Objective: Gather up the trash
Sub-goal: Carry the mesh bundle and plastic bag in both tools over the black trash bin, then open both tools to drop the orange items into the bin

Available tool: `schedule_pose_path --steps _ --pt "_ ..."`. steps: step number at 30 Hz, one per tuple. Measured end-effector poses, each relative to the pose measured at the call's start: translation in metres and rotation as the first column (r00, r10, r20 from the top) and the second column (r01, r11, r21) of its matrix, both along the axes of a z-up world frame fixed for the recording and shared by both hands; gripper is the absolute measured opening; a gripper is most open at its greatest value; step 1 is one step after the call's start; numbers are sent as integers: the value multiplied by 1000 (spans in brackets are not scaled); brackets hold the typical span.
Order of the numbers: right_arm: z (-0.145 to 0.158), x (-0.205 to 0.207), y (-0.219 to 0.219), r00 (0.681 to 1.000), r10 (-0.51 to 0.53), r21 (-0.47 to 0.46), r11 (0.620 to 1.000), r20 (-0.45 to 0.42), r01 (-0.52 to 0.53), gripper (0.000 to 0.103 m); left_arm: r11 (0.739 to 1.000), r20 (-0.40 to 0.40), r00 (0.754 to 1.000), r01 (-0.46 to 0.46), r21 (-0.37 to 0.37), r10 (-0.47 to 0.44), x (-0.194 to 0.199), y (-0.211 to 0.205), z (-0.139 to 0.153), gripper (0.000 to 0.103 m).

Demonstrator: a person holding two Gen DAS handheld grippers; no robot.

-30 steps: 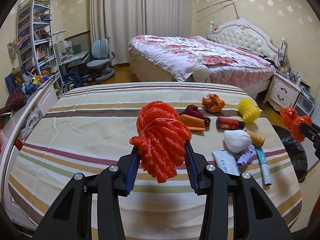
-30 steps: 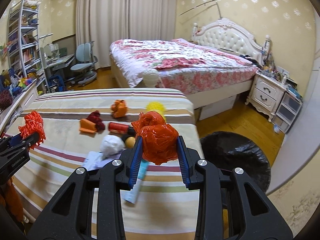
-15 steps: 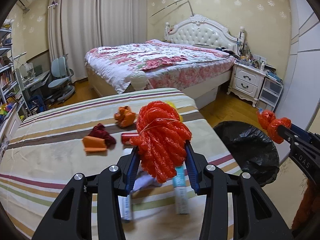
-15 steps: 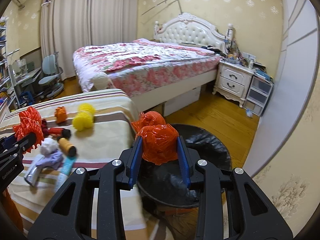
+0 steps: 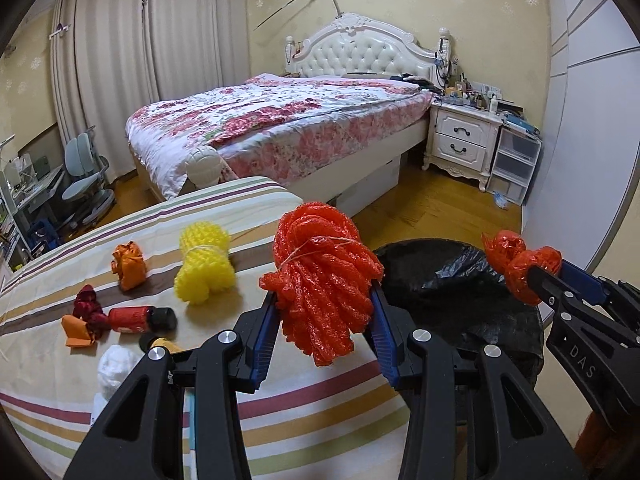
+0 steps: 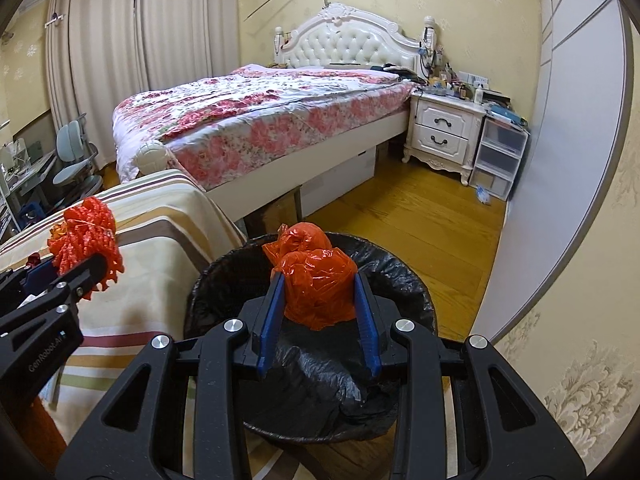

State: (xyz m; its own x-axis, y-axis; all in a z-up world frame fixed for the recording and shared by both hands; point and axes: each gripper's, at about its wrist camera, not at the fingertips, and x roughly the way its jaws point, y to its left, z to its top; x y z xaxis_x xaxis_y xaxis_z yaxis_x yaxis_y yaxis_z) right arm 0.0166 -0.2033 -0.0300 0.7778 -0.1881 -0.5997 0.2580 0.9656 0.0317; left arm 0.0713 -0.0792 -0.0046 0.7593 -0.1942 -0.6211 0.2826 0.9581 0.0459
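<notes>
Bin (image 6: 404,280), round, lined with crinkled black plastic, stands on the floor just off the table's (image 5: 320,408) right edge; no contents discernible. Right gripper (image 6: 318,300) clamps a crumpled red plastic bag (image 6: 316,280) above the bin's opening. Left gripper (image 5: 322,320) clamps a tied red foam net (image 5: 320,280) over the table's right edge; 1 yellow net (image 5: 206,266) lies on the striped cloth.

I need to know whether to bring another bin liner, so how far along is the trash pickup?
Done: nothing shows inside the black-lined bin yet. In hand: the right gripper holds a crumpled red bag over it; the left gripper holds red foam netting above the striped table. Left: yellow netting, an orange wad, a red tube and more.
</notes>
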Motion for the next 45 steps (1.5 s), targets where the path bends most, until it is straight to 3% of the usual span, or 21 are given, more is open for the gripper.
schedule_pose_path --steps 18,20,23,38,45 --pt "-16 17 -36 999 -34 44 998 -29 35 35 996 -46 998 40 74 -36 28 -49 -20 44" --pt "-17 19 -37 999 -37 45 998 -31 38 36 996 -48 998 44 82 -40 28 -51 -22 50" --pt "-19 20 -38 999 -44 45 998 -32 45 42 996 -41 999 31 84 -27 28 -51 -22 73" --pt "-16 11 -38 997 -70 37 997 -14 71 58 997 -43 999 8 73 -5 18 -37 -13 79" --pt "-11 -7 -21 998 -51 44 998 -23 52 59 997 -56 998 -22 69 26 -2 -8 -5 79"
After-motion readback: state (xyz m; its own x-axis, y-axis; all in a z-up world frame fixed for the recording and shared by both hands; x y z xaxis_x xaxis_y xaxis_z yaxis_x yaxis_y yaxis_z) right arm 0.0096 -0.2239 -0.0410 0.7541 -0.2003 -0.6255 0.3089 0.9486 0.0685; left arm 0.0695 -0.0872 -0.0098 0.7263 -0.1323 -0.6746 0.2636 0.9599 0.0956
